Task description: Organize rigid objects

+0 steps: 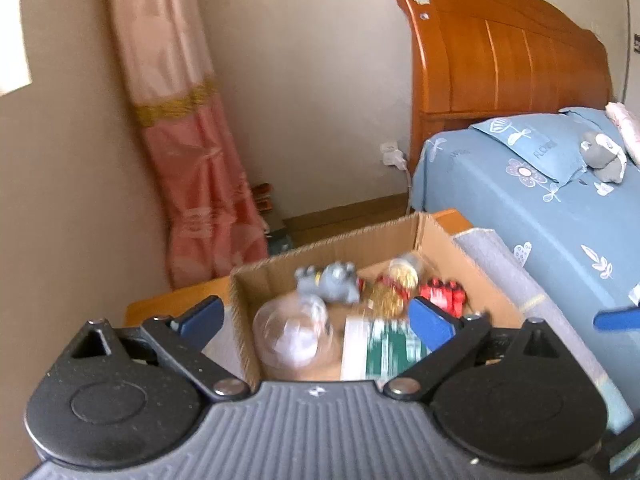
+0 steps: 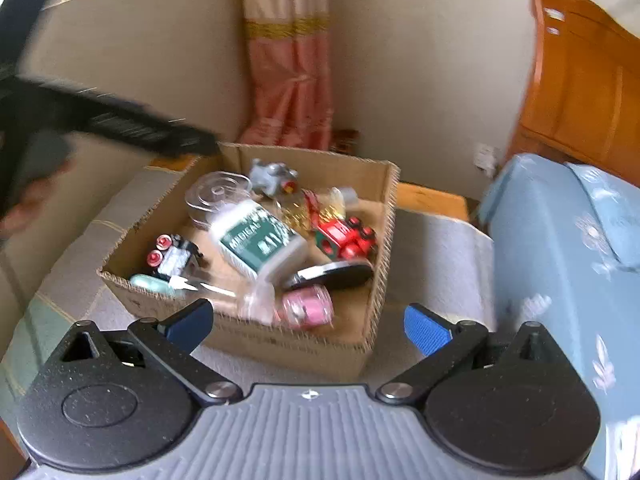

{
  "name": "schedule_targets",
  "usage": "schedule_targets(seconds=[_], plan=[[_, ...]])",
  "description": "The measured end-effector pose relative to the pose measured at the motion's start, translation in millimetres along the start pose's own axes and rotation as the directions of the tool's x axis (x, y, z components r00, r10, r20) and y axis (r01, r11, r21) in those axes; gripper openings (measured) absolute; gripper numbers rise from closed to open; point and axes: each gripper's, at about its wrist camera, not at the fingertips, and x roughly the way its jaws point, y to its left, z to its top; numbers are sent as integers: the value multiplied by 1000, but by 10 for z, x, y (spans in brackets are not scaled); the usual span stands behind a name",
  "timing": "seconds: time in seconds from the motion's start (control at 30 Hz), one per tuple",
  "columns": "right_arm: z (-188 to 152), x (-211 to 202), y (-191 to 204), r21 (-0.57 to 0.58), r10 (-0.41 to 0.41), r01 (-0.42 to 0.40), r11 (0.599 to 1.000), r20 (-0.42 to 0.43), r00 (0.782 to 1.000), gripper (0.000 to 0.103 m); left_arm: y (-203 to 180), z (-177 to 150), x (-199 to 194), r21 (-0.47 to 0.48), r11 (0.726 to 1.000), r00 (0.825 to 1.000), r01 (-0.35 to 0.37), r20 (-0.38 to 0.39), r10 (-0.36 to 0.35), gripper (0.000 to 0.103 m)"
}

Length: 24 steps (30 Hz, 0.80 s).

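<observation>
A cardboard box (image 2: 280,340) stands on a grey mat and holds several rigid objects: a white-and-green medical box (image 2: 258,242), a red toy car (image 2: 348,236), a grey toy (image 2: 274,176), a clear round lid (image 2: 218,196), a pink item (image 2: 308,308) and a black oval item (image 2: 336,274). The box (image 1: 256,280) also shows in the left wrist view, blurred. My left gripper (image 1: 316,320) is open and empty above the box's near side. My right gripper (image 2: 308,326) is open and empty, just in front of the box's near wall.
A bed with a blue cover (image 2: 560,260) and a wooden headboard (image 1: 508,52) stands to the right. A pink curtain (image 2: 290,80) hangs in the corner behind the box. The grey mat (image 2: 436,248) lies under the box. The left gripper's body (image 2: 100,116) crosses the upper left, blurred.
</observation>
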Motion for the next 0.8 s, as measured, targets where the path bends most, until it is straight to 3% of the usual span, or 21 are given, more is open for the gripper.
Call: schedule_targets(seconds=[0.17,0.37,0.5,0.8], plan=[[-241,-182,121,75,-82,84,994,-23,996,103,-117,-489,-512,-36,997,997,-72,27,73,100],[-525,-434,305,130,-149,150,980,-19,989,103,-251,-949,-795,-103,987,992,-122,-52,117,100],[-655,-608,371,156,-153,152,976,-7,988,103,-320,-1088,-910,-136,986,993,-96,-79,86,100],[-749,-784,352,182,-192,187,965,12,981,103,-464,-1149,-1098,-117,980,986,-163,-61,157,100]])
